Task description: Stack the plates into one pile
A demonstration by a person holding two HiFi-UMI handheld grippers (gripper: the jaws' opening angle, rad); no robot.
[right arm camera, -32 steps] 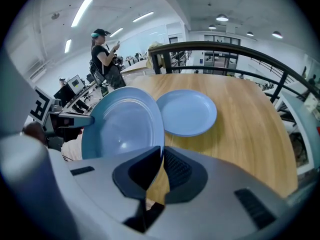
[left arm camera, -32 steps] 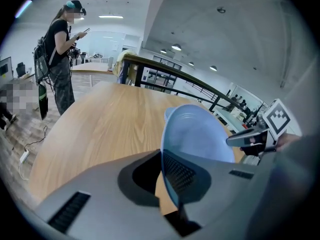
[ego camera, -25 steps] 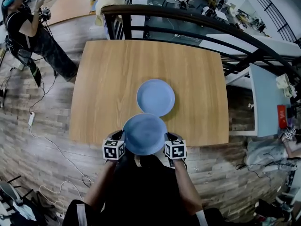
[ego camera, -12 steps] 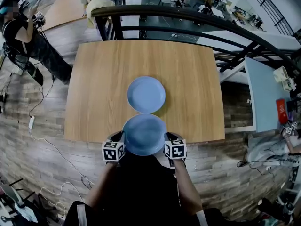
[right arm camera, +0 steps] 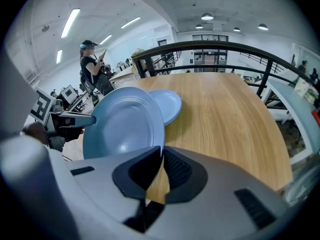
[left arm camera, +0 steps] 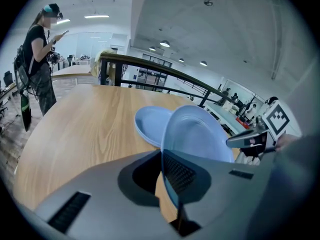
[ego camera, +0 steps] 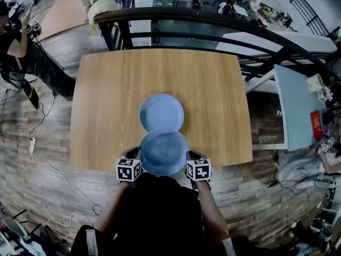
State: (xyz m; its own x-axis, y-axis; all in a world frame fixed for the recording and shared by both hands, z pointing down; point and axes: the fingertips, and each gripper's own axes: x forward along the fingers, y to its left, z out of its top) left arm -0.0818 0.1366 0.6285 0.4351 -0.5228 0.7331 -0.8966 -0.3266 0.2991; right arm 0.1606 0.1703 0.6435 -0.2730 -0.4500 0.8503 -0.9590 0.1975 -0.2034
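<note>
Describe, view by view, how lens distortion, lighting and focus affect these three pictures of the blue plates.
Head view: the fisheye lens bows the table's edges and the railing; light is even, with no glare on the held plate. Left gripper view: black corners, and the left claw's near body looks soft. Right gripper view: the same dark rim; ceiling lights blow out white.

**Three cameras on one worktop (ego camera: 106, 89): one above, two at the jaws.**
Your head camera looks steeply down from the near edge and takes in the whole worktop. The cameras on the left gripper (ego camera: 139, 154) and the right gripper (ego camera: 187, 154) sit close behind their own jaws, angled inward and forward. All three views share the held plate (ego camera: 163, 152) and the lying plate (ego camera: 161, 112) beyond it.
</note>
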